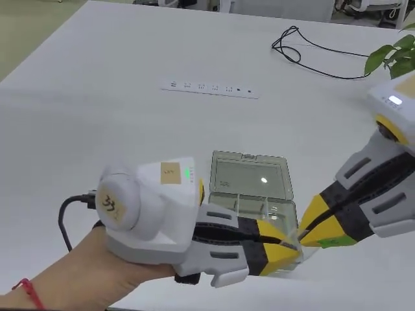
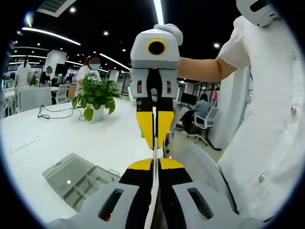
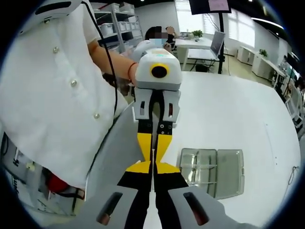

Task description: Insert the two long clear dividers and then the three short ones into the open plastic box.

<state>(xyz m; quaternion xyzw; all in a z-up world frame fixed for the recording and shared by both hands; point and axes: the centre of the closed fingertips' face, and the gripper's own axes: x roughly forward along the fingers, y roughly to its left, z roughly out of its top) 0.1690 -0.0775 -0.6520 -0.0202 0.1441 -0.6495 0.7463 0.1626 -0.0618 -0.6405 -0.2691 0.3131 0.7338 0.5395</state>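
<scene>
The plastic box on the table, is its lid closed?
No, the plastic box lies open, its lid folded back flat on the table.

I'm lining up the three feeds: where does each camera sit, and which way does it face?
Head view: on the headset, looking down at left gripper, right gripper, open box; a hand shows.
Left gripper view: along its shut jaws at the right gripper; white shirt shows.
Right gripper view: along its jaws at the left gripper; shirt shows.
Shared: box, clear divider.
</scene>
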